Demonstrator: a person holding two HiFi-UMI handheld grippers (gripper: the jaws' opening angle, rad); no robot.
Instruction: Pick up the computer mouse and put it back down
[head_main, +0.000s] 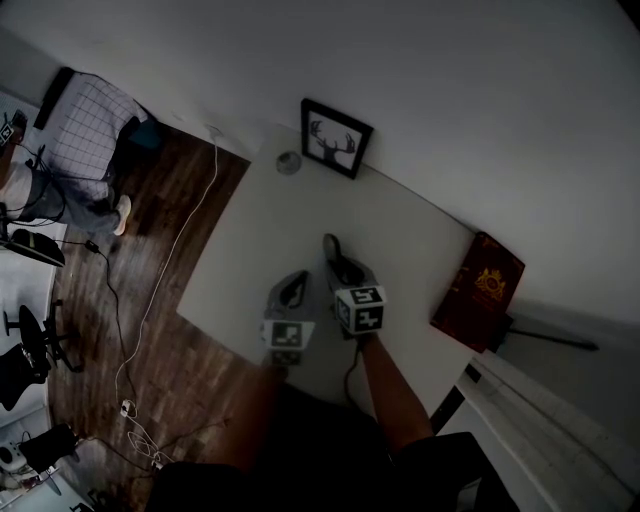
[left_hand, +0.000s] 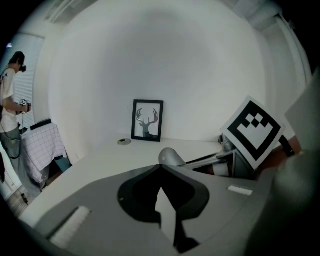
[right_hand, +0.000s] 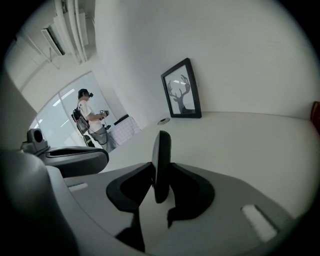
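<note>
Right gripper (right_hand: 160, 175) tight around the computer mouse (right_hand: 162, 145), on edge between its jaws.

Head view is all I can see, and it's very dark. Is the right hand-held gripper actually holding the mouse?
Observer: Yes. The right gripper view shows the right hand-held gripper with both pads pressed on the dark computer mouse, which stands upright between them.
Operator: And the left one, is it carrying anything?
Observer: No. The left gripper view shows the left hand-held gripper shut, with nothing between its jaws.
</note>
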